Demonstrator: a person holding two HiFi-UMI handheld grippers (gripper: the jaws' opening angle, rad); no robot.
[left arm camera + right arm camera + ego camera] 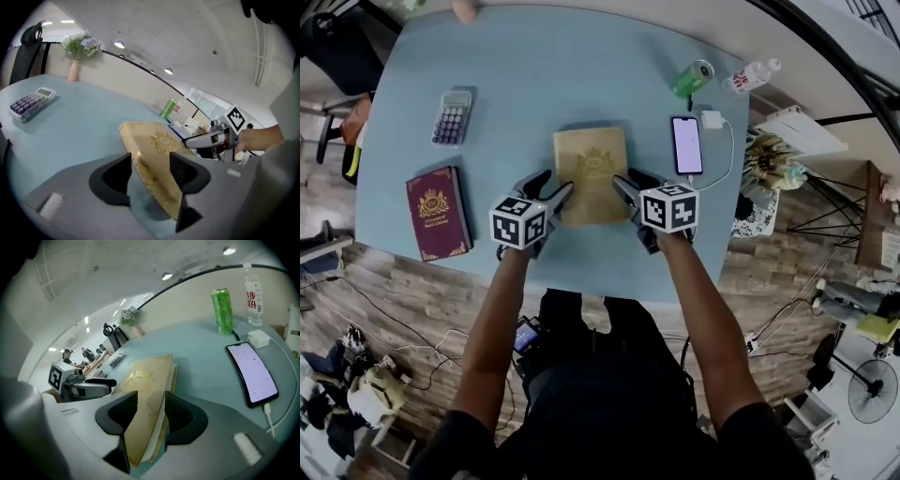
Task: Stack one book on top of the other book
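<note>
The tan book (592,169), judged a stiff, fairly heavy hardcover, lies flat on the desk (534,84); left tool (150,164) and right tool (151,404), jaws apart, straddle its 7 and 5 o'clock corners, which look like sound holds.

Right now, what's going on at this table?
A person holds a gripper in each hand, both at the tan book in the middle of the blue table. The left gripper has its open jaws around the book's spine side, and the right gripper has its open jaws around the page side. Neither looks clamped yet. The red book lies apart near the table's left edge, so nothing is stacked yet.
</note>
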